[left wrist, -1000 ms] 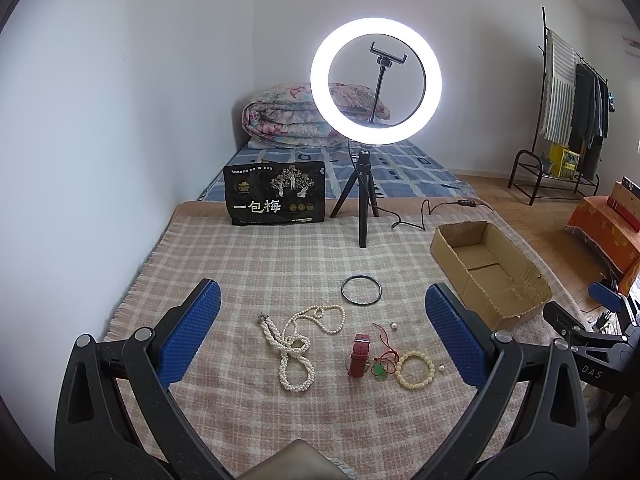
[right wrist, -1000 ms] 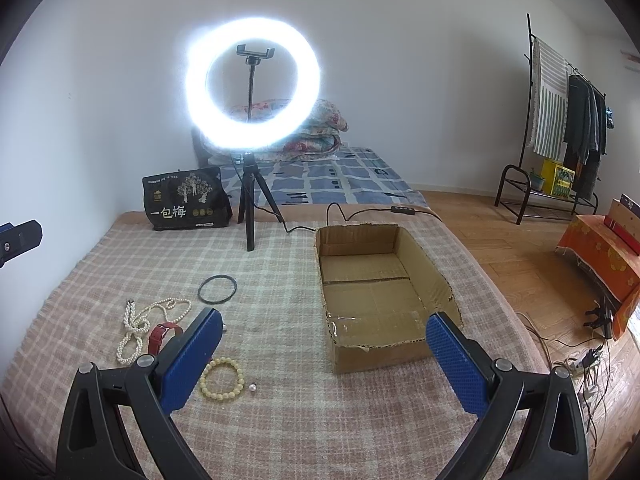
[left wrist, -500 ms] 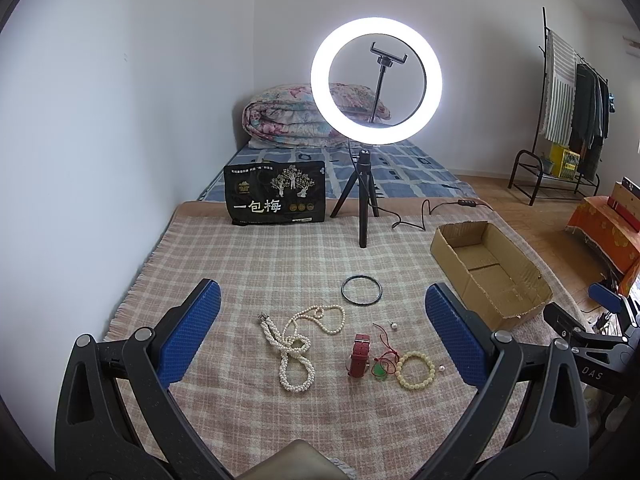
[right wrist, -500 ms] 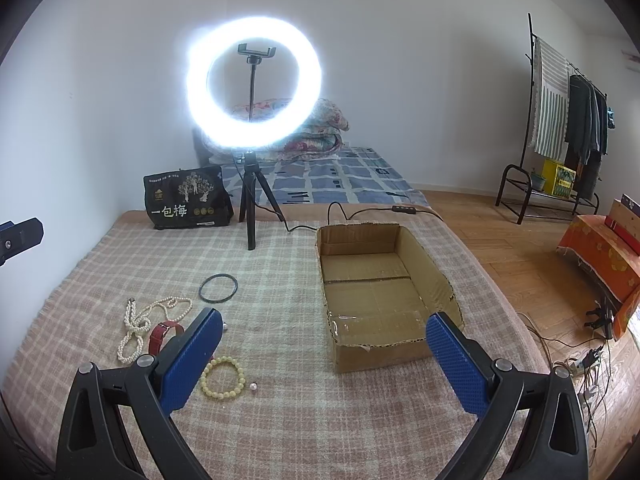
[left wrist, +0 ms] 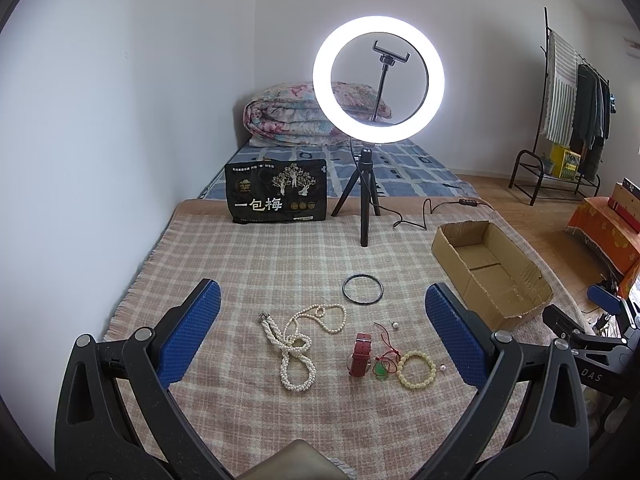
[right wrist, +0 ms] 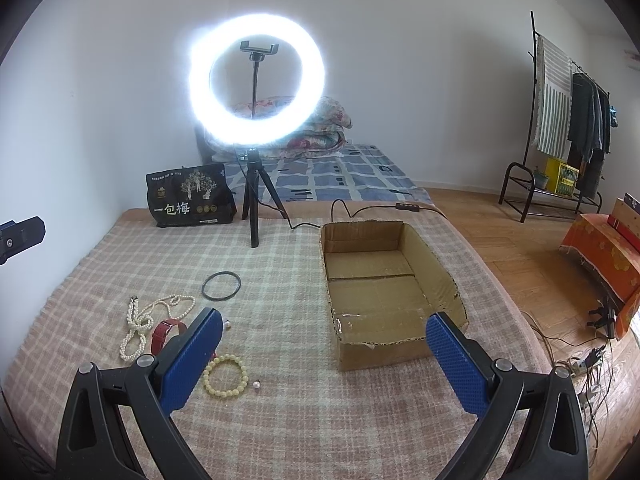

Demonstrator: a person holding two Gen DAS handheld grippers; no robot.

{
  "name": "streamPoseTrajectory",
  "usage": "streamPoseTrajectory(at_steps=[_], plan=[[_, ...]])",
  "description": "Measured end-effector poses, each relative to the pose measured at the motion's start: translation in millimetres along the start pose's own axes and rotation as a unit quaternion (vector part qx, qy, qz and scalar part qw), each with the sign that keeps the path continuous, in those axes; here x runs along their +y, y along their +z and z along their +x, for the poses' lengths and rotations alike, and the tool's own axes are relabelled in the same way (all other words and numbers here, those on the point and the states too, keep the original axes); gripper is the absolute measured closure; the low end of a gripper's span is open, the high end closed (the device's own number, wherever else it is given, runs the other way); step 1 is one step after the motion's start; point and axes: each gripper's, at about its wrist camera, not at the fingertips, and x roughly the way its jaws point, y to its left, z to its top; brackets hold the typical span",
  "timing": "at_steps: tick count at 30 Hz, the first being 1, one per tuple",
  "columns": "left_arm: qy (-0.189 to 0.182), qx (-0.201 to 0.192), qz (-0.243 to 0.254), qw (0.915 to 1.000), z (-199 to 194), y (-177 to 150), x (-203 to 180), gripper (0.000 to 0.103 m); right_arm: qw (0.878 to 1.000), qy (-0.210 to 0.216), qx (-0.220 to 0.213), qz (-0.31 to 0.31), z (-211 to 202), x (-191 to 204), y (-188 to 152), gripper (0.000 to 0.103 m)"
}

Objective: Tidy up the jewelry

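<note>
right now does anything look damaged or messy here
The cardboard box has a torn, ragged front edge. The pearl necklace lies in a tangled heap on the blanket, and small loose beads sit apart near the yellow bead bracelet.

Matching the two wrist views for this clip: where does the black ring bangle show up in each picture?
Left wrist: black bangle lies centre frame on the checked blanket, beyond the pearl necklace.
Right wrist: black bangle lies left of centre, left of the cardboard box.
Shared landmark: the ring light tripod stands behind the bangle in both.
</note>
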Motion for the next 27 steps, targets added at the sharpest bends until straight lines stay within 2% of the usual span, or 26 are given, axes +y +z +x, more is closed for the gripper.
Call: streamPoseTrajectory(at_steps=[18, 27], plan=[[0.001, 0.003, -0.003, 1.0, 0.9, -2.5, 7.8, 0.0, 1.0, 0.005, 0.007, -0.002, 3.5, 1.0, -0.9, 0.0], [0.031, 0.005, -0.024, 0.9992, 9.7, -3.1, 29.8, 0.0, 1.0, 0.016, 0.021, -0.002, 14.1, 2.9, -2.7, 0.0]])
